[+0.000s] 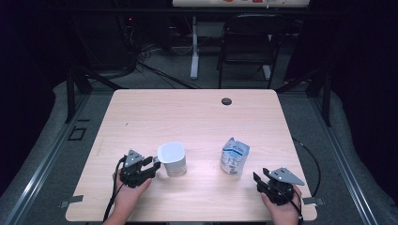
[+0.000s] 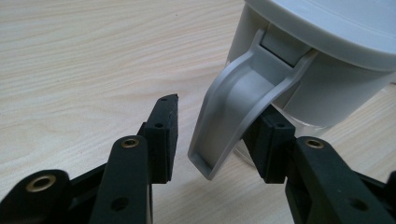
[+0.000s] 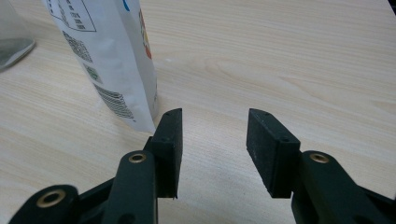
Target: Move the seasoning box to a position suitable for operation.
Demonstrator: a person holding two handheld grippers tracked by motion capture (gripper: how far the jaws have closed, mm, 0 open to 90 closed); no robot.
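Note:
A clear jug [image 1: 172, 161] with a white lid stands on the wooden table [image 1: 197, 117], left of centre. My left gripper [image 1: 154, 164] sits at its left side. In the left gripper view the jug's grey handle [image 2: 233, 107] lies between the jaws of the left gripper [image 2: 217, 114]. The right pad [image 2: 273, 144] is against the handle, and a gap remains at the left pad [image 2: 164, 133]. A white and blue pouch [image 1: 234, 157] stands upright right of centre. My right gripper [image 1: 261, 174] is open and empty near the front right, with the pouch [image 3: 112, 60] just ahead to its left.
A small dark grommet [image 1: 226, 101] sits in the tabletop near the far edge. Beyond the table stand a black chair [image 1: 248, 42] and a white desk leg [image 1: 194, 47], with cables on the floor. Bare tabletop [image 3: 289, 56] lies ahead of the right gripper [image 3: 215, 116].

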